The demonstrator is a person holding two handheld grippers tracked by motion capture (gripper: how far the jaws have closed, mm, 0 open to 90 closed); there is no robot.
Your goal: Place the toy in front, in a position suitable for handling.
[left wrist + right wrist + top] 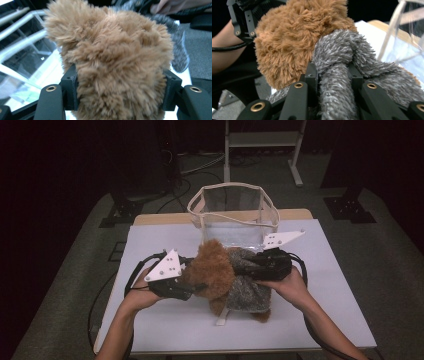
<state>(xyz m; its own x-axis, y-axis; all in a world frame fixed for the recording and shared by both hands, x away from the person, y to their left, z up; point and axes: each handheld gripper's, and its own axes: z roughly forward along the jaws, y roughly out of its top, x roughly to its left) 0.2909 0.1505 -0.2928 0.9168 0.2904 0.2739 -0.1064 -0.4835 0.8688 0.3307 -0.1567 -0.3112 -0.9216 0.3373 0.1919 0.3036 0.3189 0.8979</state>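
I hold a stuffed toy (227, 277) with both tools near the middle of the white bench (320, 310), with my forearms coming in from six o'clock in the high view. My left hand-held gripper (197, 286) sits at about nine o'clock of the toy and has its jaws pressed on the fluffy brown head (112, 60); in the left gripper view the brown fur bulges out between the two black pads (71, 91) and spills over them, so that grip is firm. My right hand-held gripper (245, 268) comes in from about three o'clock and is clamped on a grey furry part of the toy (337, 95), a narrow limb-like fold that stands squeezed between its jaws in the right gripper view, with more of the grey body (387, 77) lying off to the side. In that same view the brown head rises at about eleven o'clock, touching the grey fur, and my left hand (224, 50) shows beyond it with its tool. In the high view the toy's lower end is at or just above the bench, though I cannot tell whether it touches. At twelve o'clock from the toy, just behind it, a clear bag with pale trim (232, 212) stands upright on the bench with its mouth open upward. A wooden edge (165, 218) shows along the far side of the bench.
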